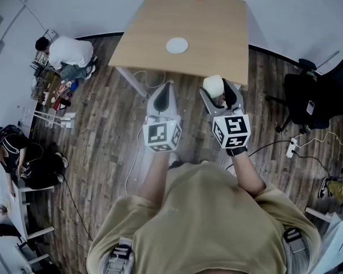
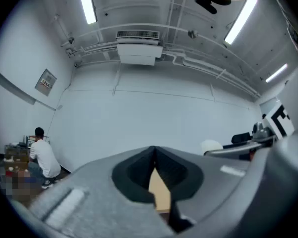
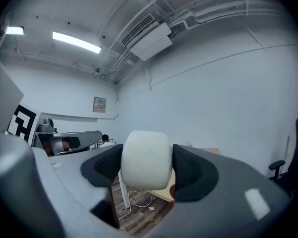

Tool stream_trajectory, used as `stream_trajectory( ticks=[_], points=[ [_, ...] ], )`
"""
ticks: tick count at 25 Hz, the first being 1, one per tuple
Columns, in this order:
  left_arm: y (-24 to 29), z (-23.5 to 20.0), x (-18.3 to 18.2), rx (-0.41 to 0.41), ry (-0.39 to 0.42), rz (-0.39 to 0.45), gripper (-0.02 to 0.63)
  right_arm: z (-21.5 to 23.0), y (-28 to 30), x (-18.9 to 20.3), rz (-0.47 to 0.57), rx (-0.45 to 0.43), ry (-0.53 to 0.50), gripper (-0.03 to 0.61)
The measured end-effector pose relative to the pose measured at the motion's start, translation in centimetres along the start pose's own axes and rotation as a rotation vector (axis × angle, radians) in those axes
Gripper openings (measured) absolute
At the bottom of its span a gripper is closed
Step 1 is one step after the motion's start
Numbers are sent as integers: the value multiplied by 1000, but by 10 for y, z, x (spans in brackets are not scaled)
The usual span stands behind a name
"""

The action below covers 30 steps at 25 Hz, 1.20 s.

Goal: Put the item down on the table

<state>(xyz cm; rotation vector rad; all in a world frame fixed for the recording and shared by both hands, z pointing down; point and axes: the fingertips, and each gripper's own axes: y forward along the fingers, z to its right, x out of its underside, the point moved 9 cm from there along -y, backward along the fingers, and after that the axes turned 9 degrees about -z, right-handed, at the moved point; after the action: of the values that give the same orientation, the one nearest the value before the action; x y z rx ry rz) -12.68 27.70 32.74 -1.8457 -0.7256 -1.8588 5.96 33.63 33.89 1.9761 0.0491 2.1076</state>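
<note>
A white rounded item [image 3: 145, 158] sits clamped between the dark pads of my right gripper [image 3: 146, 168]. In the head view the right gripper [image 1: 218, 93] holds the white item [image 1: 213, 84] just over the near edge of the wooden table [image 1: 211, 33]. My left gripper [image 1: 162, 93] is shut with nothing in it, hanging over the floor in front of the table. In the left gripper view the left gripper [image 2: 155, 167] has its jaws pressed together, and the white item [image 2: 211, 146] shows at the right.
A white round disc [image 1: 176, 45] lies on the table's middle. A black office chair [image 1: 314, 96] stands at the right, with a power strip [image 1: 291, 148] and cables on the wood floor. People [image 1: 68, 55] crouch at the left by shelves.
</note>
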Motion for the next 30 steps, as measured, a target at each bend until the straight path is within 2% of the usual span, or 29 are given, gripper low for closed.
stream_trajectory(
  ticks=[4, 12, 22, 27, 30],
  points=[
    [0, 23, 7, 11, 43, -17, 0, 13, -12, 7, 12, 14, 18, 317],
    [13, 34, 18, 10, -15, -32, 0, 33, -5, 11, 13, 6, 34, 318],
    [74, -15, 22, -23, -63, -20, 0, 51, 64, 5, -9, 15, 29, 318],
    [122, -58, 15, -42, -93, -6, -1, 54, 121, -16, 32, 113, -47, 318],
    [150, -89, 9, -58, -94, -3, 0, 54, 164, -31, 49, 103, -56, 318]
  ],
)
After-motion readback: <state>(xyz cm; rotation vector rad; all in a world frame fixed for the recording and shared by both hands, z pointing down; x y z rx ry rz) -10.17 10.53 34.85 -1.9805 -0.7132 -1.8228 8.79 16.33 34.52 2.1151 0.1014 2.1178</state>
